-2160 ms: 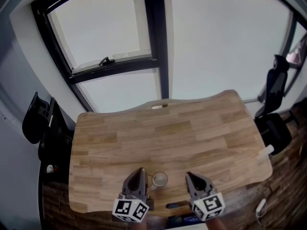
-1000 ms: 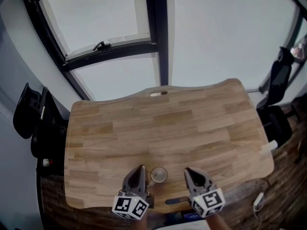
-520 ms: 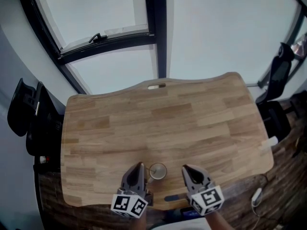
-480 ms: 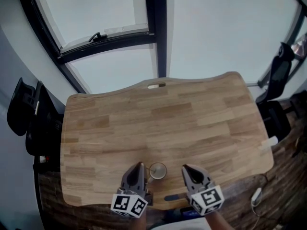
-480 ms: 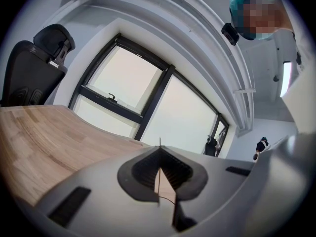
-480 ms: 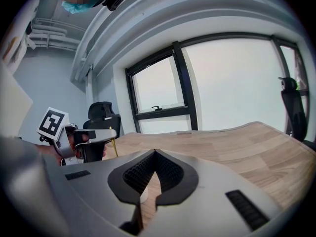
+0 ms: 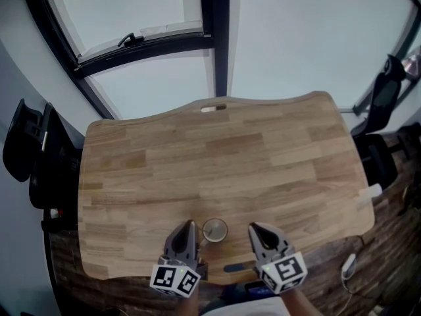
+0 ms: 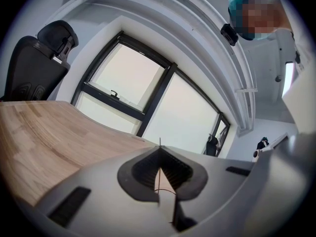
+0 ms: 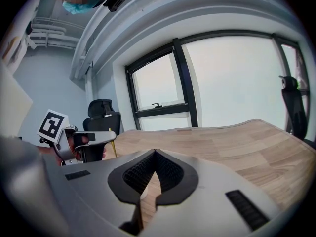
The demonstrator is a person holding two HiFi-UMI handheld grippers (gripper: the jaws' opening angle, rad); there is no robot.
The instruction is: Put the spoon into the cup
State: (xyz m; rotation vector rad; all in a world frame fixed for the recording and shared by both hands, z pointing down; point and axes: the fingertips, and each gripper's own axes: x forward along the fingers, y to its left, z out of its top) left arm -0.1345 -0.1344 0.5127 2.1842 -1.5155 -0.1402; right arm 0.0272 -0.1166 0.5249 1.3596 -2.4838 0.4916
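Wooden table (image 7: 263, 157) by window. My left gripper (image 7: 189, 225) pinches the spoon (image 9: 113, 144) beside the cup (image 7: 214, 229); right gripper (image 7: 254, 228) closed, empty. Spoon knocking the rim could tip it.

spoon (image 9: 112, 143): thin, gold-coloured; pinched nearly upright between the closed jaws of the left gripper (image 7: 189, 228), just beside the cup.
cup (image 7: 215, 229): small, round, pale; stood upright near the table's (image 7: 263, 157) front edge.

One wooden table (image 7: 217, 157) carries one cup (image 7: 215, 230), with one gold-handled spoon (image 9: 113, 148), two grippers, namely the left gripper (image 7: 189, 226) and the right gripper (image 7: 255, 229), and two black office chairs, one at the table's left (image 7: 26, 147) and one at its right (image 7: 385, 91).
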